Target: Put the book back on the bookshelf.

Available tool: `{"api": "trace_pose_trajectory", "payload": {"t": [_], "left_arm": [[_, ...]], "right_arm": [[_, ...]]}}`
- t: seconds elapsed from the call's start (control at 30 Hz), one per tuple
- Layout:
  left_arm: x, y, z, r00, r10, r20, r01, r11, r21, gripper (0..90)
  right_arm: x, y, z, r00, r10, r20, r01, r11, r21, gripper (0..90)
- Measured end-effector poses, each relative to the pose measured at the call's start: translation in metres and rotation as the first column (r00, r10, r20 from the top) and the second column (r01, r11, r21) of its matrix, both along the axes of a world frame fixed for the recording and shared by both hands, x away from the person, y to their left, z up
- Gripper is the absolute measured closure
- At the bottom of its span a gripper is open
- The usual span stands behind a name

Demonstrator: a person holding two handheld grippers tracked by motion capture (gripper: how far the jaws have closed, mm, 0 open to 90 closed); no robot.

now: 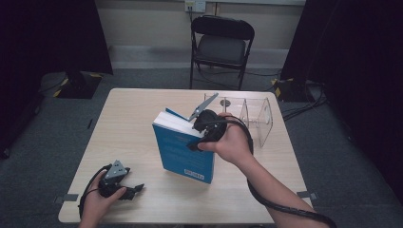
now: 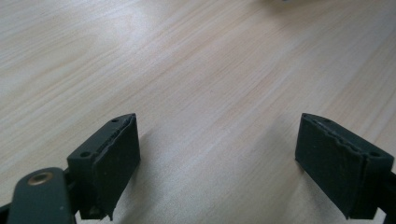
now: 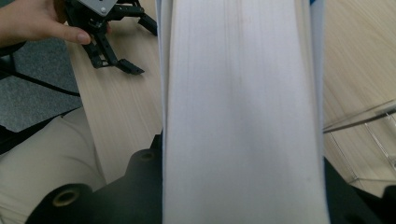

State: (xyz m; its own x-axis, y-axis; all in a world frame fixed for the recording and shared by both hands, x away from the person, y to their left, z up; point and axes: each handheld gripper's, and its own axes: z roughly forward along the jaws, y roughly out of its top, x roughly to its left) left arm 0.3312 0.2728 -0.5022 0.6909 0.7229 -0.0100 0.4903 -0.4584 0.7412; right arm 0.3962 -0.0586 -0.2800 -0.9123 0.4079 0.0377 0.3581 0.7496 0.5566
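One pale wood table (image 1: 142,123) | grey carpet (image 1: 47,142) | black folding chair (image 1: 221,42)

Left gripper (image 2: 219,163) jaws wide apart, nothing between, low over pale wood table (image 2: 196,70) (grain diagonal). Pads (image 2: 119,163) dark, ridged. Possibly touching tabletop; can't tell.

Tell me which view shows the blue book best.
The high view: there the blue book stands upright on the table, cover and barcode visible, its top clamped by the right tongs. The right gripper view gives just its white page edges close up. The left gripper view looks at bare tabletop.
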Motion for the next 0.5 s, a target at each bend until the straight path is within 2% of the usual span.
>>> {"api": "trace_pose_trajectory", "payload": {"t": [0.13, 0.5], "left_arm": [[0.000, 0.000, 0.000, 1.0000, 0.000, 0.000, 0.000, 1.0000, 0.000, 13.5], [0.000, 0.000, 0.000, 1.0000, -0.001, -0.001, 0.001, 1.0000, 0.000, 13.5]], "right_arm": [[-0.003, -0.006, 0.003, 1.0000, -0.010, 0.001, 0.010, 1.000, -0.012, 61.6], [-0.006, -0.022, 0.006, 0.9995, -0.031, 0.003, 0.031, 1.000, -0.004, 61.6]]}}
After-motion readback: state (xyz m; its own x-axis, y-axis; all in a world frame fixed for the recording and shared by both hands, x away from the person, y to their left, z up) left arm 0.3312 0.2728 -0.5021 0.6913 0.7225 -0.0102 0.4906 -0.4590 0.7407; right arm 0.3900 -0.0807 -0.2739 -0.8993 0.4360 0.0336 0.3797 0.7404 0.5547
